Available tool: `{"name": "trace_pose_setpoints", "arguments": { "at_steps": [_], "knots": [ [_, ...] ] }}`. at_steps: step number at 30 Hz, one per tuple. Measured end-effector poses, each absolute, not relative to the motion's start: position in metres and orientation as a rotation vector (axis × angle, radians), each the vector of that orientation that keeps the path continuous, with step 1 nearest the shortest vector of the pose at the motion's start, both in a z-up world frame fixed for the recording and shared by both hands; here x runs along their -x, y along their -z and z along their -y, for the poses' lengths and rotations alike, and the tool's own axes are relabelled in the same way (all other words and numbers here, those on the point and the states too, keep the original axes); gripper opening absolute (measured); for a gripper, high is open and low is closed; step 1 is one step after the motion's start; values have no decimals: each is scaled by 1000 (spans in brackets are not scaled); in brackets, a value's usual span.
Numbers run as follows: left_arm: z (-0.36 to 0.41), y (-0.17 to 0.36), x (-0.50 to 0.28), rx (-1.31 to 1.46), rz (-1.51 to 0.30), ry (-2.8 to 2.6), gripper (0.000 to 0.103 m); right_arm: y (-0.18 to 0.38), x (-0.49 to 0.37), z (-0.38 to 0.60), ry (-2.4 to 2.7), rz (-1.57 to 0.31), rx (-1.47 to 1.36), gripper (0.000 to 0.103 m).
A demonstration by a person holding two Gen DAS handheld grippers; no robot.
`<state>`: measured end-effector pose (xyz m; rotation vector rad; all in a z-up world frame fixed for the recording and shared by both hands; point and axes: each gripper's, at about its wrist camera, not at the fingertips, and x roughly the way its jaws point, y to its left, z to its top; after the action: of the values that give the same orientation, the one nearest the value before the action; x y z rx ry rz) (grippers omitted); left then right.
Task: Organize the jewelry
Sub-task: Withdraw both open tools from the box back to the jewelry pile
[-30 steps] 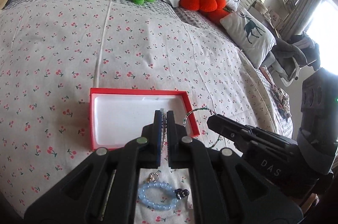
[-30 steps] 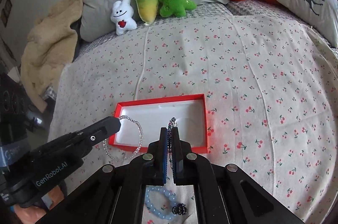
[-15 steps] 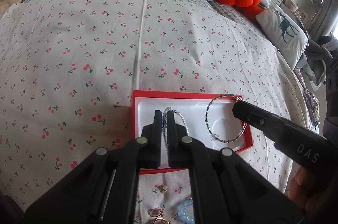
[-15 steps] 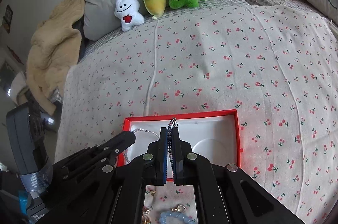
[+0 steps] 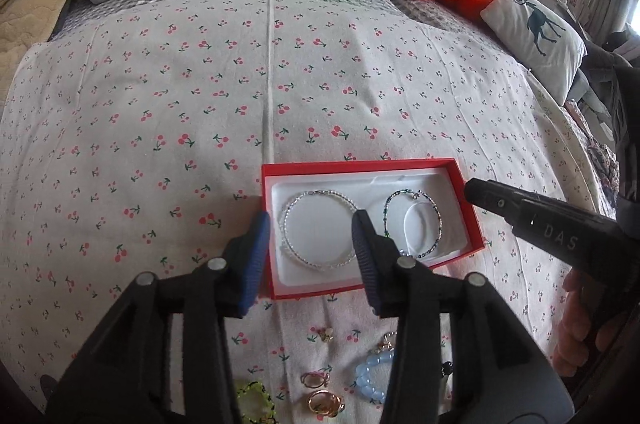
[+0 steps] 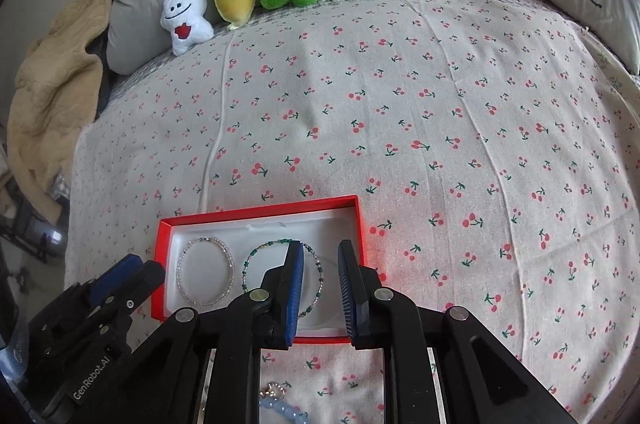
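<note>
Both tools had just been opening, and both let go inside the red box [image 5: 370,165] on the bed. A second earlier each was pressed together on a bracelet above the box; half a second earlier they were pinching them over the white lining.

Left tool [image 5: 312,256]: spread, nothing between the pads. The clear bead bracelet [image 5: 320,230] lay flat in the left half of the box, framed by the pads in the left wrist view but not touched by them.

Right tool [image 6: 320,288]: spread less widely, also empty. The green bead bracelet [image 5: 412,224] lay flat in the right half, around an oval dent in the lining. In the right wrist view one pad covered part of its loop, so I could not rule out light contact there.

The two bracelets lay side by side, apart, neither hanging over the rim.

Judgement: two pieces placed, releases look clean. Still on the bedsheet near the box: a blue bead bracelet [image 5: 374,376], a yellow-green bead bracelet [image 5: 254,402], gold rings [image 5: 324,402] and a small charm [image 5: 326,334]. I expected to back both tools off and go for those next. Risk: catching a loop on withdrawal and dragging it out.
</note>
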<state>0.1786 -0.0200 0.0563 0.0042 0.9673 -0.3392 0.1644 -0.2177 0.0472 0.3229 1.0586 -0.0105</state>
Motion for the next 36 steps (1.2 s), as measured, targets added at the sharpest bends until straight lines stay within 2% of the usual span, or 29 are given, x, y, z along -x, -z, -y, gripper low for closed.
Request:
{"name": "trace_pose_setpoints", "arguments": {
  "at_steps": [1, 3, 9, 13, 26, 36],
  "knots": [
    [19, -59, -174, -12, -965, 337, 58, -51, -158, 218, 11, -1050, -316, 49],
    [16, -64, -164, -23, -967, 340, 69, -61, -142, 219, 12, -1006, -318, 79],
    [1, -67, -131, -65, -985, 342, 84, -80, -102, 210, -12, -968, -246, 79],
    [-19, -59, -112, -66, -1026, 330, 85, -82, -75, 201, -21, -954, -207, 83],
    [-52, -26, -68, -67, -1116, 312, 85, -35, -4, 183, -23, -1002, -153, 84],
    [-64, -3, -51, -51, -1064, 287, 85, -2, 23, 181, -2, -1001, -166, 84]
  ]
}}
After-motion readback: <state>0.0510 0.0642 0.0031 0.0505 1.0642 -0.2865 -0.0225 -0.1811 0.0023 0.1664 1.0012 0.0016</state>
